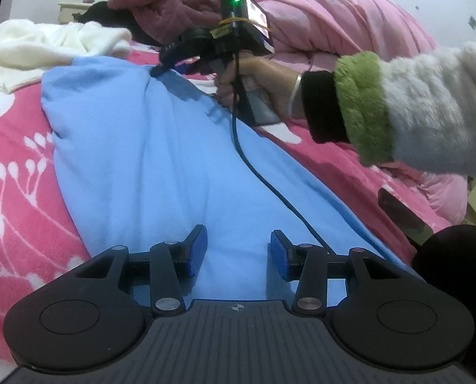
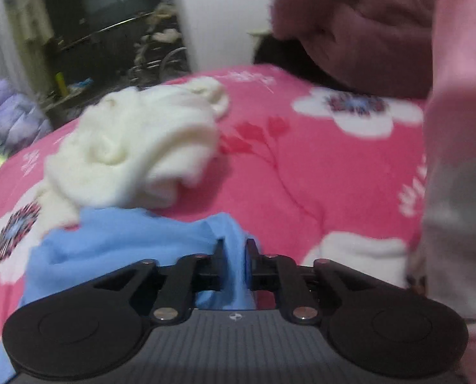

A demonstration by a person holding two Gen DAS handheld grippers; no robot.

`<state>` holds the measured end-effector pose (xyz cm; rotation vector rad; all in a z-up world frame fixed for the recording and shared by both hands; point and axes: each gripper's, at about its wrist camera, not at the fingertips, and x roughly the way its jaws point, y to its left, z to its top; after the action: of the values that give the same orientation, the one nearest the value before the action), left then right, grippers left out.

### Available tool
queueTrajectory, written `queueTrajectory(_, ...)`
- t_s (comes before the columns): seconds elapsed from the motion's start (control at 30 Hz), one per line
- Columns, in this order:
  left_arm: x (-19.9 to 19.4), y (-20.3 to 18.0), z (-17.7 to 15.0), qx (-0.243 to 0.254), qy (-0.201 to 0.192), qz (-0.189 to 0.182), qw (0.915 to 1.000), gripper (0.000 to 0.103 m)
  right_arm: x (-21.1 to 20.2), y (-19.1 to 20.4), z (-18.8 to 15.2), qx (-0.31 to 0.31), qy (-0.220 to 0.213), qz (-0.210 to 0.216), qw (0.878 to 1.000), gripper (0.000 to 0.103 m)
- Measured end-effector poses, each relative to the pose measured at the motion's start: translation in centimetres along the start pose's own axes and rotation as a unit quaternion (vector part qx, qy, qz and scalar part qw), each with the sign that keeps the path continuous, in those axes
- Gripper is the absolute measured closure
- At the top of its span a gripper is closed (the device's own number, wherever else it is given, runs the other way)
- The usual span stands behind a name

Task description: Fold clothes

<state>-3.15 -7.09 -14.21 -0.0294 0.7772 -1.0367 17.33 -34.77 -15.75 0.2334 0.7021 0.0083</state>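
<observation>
My left tool [image 1: 237, 252] hovers just over the blue garment [image 1: 161, 166] with its 2 fingers spread and nothing between them. My right tool [image 2: 236, 254] is pressed together on a bunched edge of that same blue cloth, at its far end near the white garment [image 2: 142, 147].

The blue garment lies stretched along the pink flowered bed cover [image 2: 301, 160], running from my left tool up to where my right one pinches it. It looks spread out with soft ridges in it, and I see no finished fold, so I judge the work to be at an early stage: 1 corner is gripped and the other end is not yet taken. The white garment sits crumpled in a heap, touching the blue one's far edge, and looks untouched. Both pieces are left to fold.
</observation>
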Motion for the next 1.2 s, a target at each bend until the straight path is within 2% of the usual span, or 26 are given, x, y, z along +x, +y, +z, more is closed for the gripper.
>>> queueTrajectory(0.13, 0.0, 0.0, -0.2, 0.000, -0.003, -0.002, 1.0000, 0.058, -0.6, -0.2, 1.6, 0.012, -0.026, -0.015, 0.999, 0.061)
queueTrajectory(0.2, -0.1, 0.0, -0.3, 0.000, -0.005, -0.004, 1.0000, 0.056, -1.0, 0.0, 2.7, 0.012, -0.028, -0.036, 0.999, 0.061)
queueTrajectory(0.27, -0.1, 0.0, -0.5, -0.002, -0.007, -0.006, 1.0000, 0.054, -1.3, 1.1, 3.9, -0.007, -0.014, -0.036, 0.999, 0.061)
queueTrajectory(0.37, -0.1, 0.1, -0.6, -0.003, -0.009, -0.011, 0.9999, 0.052, -2.5, 5.7, 5.3, -0.053, -0.006, 0.011, 0.999, 0.061)
queueTrajectory(0.43, 0.0, 0.2, -0.6, -0.001, -0.009, -0.014, 0.9999, 0.052, -2.7, 9.1, 6.0, -0.074, 0.011, 0.052, 0.996, 0.061)
queueTrajectory(0.57, 0.0, 0.2, -0.6, -0.005, -0.010, -0.015, 0.9998, 0.052, 0.2, 15.6, 6.5, -0.105, 0.113, 0.097, 0.983, 0.057)
queueTrajectory(0.77, -0.1, 0.0, -0.7, -0.009, -0.016, -0.012, 0.9998, 0.052, 4.5, 19.4, 5.7, -0.122, 0.210, 0.044, 0.969, 0.057)
queueTrajectory(0.87, -0.1, 0.1, -0.8, -0.011, -0.017, -0.014, 0.9997, 0.052, 5.3, 19.6, 4.5, -0.143, 0.217, 0.032, 0.965, 0.057)
queueTrajectory(0.9, -0.1, 0.1, -0.8, -0.011, -0.018, -0.015, 0.9997, 0.052, 5.6, 19.6, 4.1, -0.151, 0.219, 0.029, 0.964, 0.058)
queueTrajectory(0.93, -0.1, 0.2, -0.8, -0.011, -0.018, -0.016, 0.9997, 0.052, 5.8, 19.6, 3.6, -0.159, 0.220, 0.025, 0.962, 0.064)
queueTrajectory(1.0, -0.1, 0.2, -0.8, -0.011, -0.018, -0.015, 0.9997, 0.052, 6.3, 19.6, 2.7, -0.174, 0.222, 0.018, 0.959, 0.082)
queueTrajectory(1.03, -0.1, 0.1, -0.8, -0.010, -0.018, -0.015, 0.9997, 0.052, 6.3, 19.7, 2.8, -0.178, 0.215, 0.017, 0.960, 0.099)
queueTrajectory(1.2, 0.0, -0.1, -0.8, -0.003, -0.017, -0.011, 0.9998, 0.052, 5.9, 21.0, 4.5, -0.186, 0.138, 0.035, 0.972, 0.099)
